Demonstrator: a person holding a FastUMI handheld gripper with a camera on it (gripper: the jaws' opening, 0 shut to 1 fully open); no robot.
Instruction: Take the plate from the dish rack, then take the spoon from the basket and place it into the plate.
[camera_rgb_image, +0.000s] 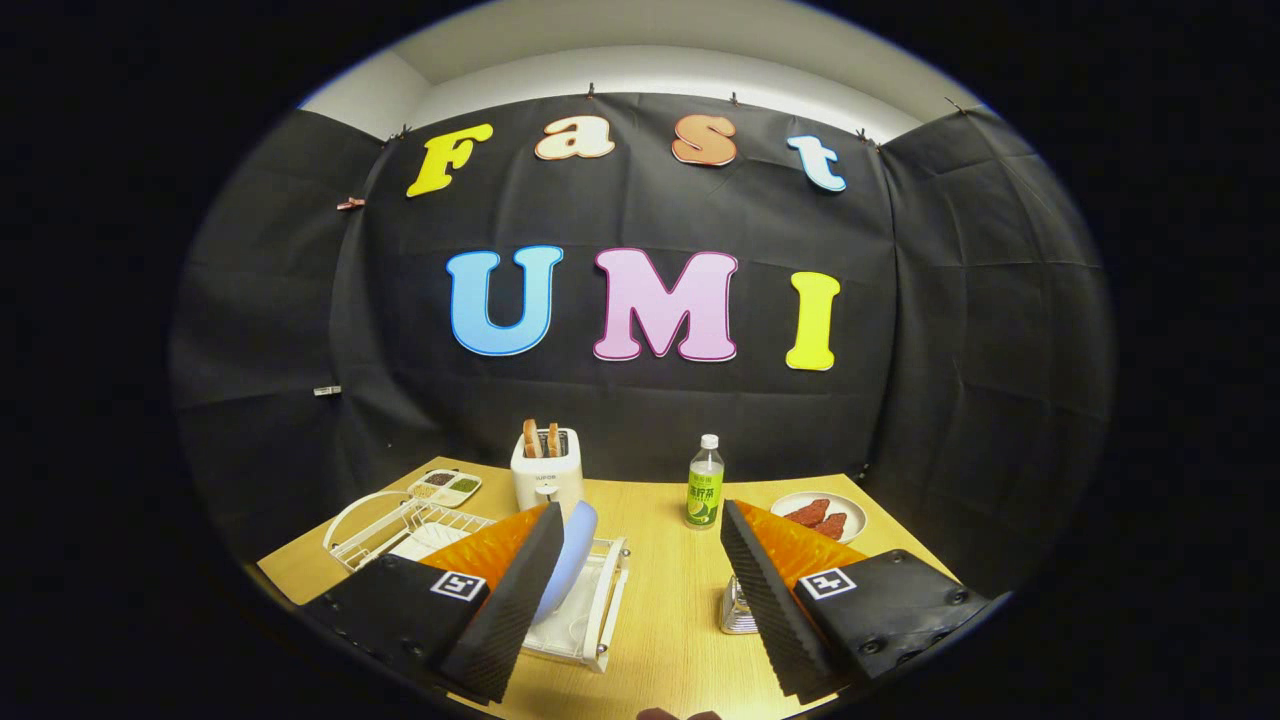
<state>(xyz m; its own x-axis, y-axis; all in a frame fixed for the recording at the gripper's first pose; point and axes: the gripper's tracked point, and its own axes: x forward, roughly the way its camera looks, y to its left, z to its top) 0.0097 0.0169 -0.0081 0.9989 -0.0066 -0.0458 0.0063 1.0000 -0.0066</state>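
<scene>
My gripper (640, 590) is open, its two orange-and-black fingers spread wide above the wooden table (660, 610). A light blue plate (570, 562) stands on edge in the white dish rack (590, 615), right beside the inner face of the left finger (505, 590) and partly hidden by it. A small metal wire basket (738, 606) sits just by the right finger (775, 600), mostly covered by it; I cannot make out the spoon. Nothing lies between the fingers.
At the back stand a white toaster (546, 470) with bread in it and a green drink bottle (705, 484). A small plate of red food (820, 515) sits back right. A white wire rack (385, 528) and a divided dish (445, 487) are at the left.
</scene>
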